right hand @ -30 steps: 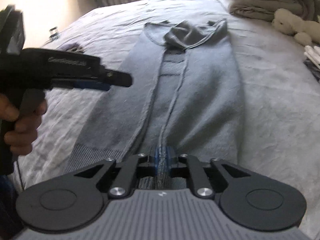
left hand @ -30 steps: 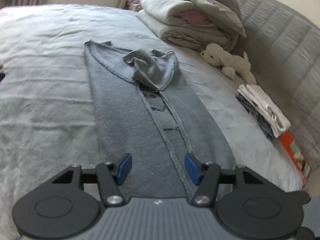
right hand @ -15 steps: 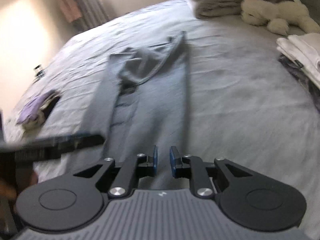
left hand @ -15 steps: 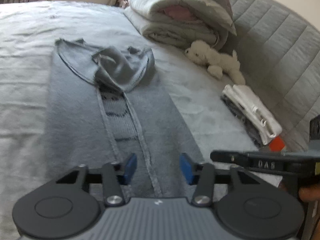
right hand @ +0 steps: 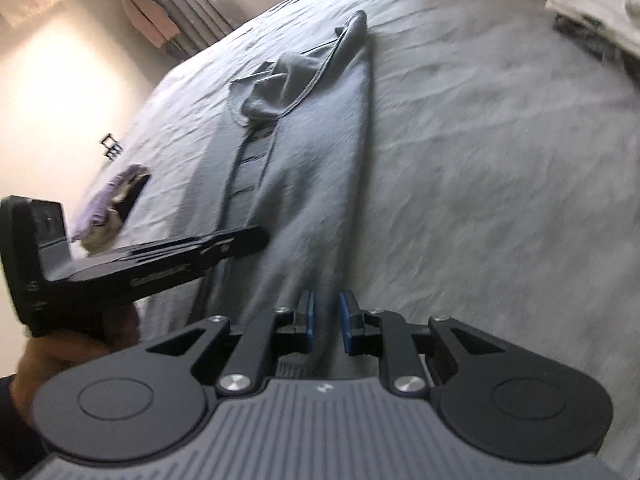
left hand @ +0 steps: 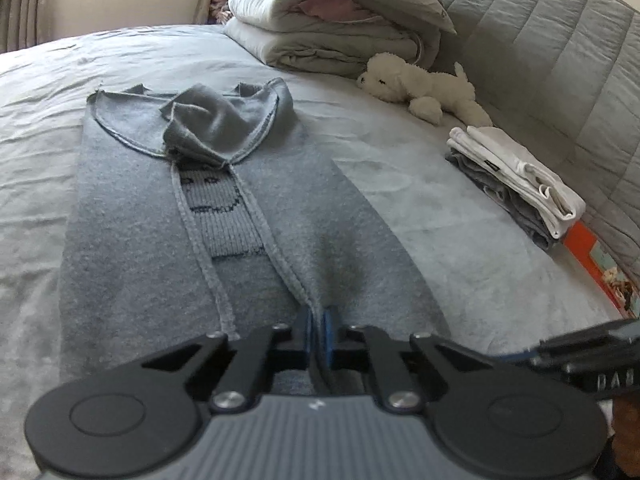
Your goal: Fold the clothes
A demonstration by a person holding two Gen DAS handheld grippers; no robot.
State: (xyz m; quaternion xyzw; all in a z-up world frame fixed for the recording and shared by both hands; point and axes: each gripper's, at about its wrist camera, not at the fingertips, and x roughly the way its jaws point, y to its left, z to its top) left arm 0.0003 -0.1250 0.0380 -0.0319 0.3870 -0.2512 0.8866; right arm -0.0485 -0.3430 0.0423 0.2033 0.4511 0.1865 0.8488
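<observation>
Pinching grey sweater (left hand: 132, 240) hem: left claw (left hand: 317, 330) clamped; right claw (right hand: 325, 322) apart, astride fabric.

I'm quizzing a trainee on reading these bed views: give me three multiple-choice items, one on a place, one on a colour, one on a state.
1. Where is the plush toy?
A) by the folded bedding
B) on the grey sweater
C) on the floor

2. What colour tops the small folded stack?
A) red
B) white
C) black

3. How does the left gripper stand?
A) wide open
B) out of view
C) jaws shut on the sweater's hem

Answers: 1 A, it lies beside the bedding. 2 B, white cloth lies uppermost. 3 C, the pads pinch the fabric.
</observation>
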